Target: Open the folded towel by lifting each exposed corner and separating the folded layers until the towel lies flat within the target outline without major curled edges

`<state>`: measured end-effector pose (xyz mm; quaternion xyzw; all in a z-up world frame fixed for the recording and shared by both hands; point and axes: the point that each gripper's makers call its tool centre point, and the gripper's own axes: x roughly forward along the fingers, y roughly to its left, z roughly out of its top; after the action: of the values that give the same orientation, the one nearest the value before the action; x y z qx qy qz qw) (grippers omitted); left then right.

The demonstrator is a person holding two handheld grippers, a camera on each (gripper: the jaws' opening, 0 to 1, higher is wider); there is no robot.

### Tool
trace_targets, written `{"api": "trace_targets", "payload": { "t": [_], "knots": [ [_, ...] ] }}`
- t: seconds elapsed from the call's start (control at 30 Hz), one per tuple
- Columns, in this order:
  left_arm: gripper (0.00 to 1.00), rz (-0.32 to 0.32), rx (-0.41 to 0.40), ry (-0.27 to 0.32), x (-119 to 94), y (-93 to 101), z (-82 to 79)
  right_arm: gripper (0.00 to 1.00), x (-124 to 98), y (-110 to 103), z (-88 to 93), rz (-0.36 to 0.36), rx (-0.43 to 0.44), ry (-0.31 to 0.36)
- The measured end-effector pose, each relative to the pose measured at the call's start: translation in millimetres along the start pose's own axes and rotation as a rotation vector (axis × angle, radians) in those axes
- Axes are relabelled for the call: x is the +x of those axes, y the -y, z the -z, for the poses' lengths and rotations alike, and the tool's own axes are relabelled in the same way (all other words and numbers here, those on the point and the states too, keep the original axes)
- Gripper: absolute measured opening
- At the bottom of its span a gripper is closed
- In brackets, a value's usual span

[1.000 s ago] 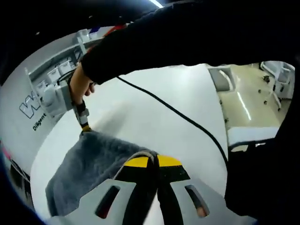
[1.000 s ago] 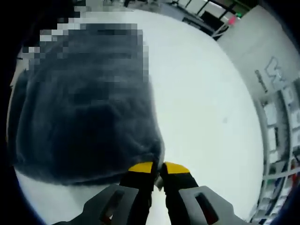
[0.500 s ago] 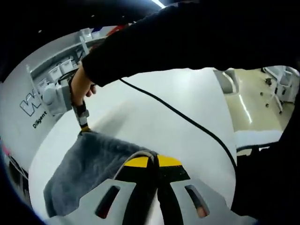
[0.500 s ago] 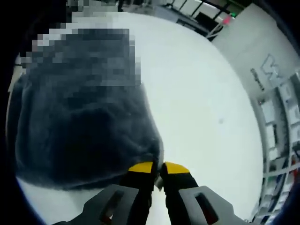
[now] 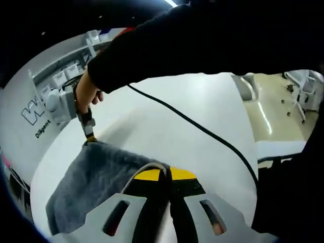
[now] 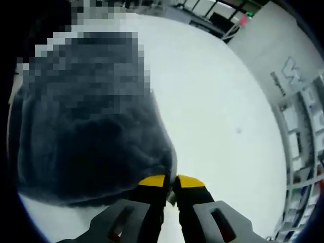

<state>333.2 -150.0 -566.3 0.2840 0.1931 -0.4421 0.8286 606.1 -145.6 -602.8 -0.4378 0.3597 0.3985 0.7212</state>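
In the left gripper view, the left tool [image 5: 165,174] is pinched closed on an edge of the grey towel [image 5: 96,177], which spreads toward 9 o'clock over the white table [image 5: 172,106]. At 10 o'clock the right tool [image 5: 91,135], held by a hand [image 5: 86,93], grips the towel's far corner. A black cable [image 5: 202,129] crosses the table. In the right gripper view, the right tool [image 6: 171,183] is clamped on the towel [image 6: 96,152].

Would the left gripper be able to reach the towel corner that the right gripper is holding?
Probably not freely: the left gripper is itself shut on the towel, and the right gripper already occupies that far corner.
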Motion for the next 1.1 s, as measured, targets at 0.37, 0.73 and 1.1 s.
{"api": "trace_targets", "payload": {
  "t": [0.37,0.73,1.1],
  "knots": [
    [0.03,-0.003,0.030,0.004,1,2.3,0.3,0.03,2,-3,-0.3,0.008,0.016,0.007],
    [0.11,0.027,-0.019,0.086,-16,5.2,-10.4,0.03,6,4,-0.7,0.017,0.020,0.011],
    [0.22,0.076,-0.030,0.143,-22,21.3,-22.0,0.21,5,25,0.1,0.107,0.030,0.031]
  ]
}}
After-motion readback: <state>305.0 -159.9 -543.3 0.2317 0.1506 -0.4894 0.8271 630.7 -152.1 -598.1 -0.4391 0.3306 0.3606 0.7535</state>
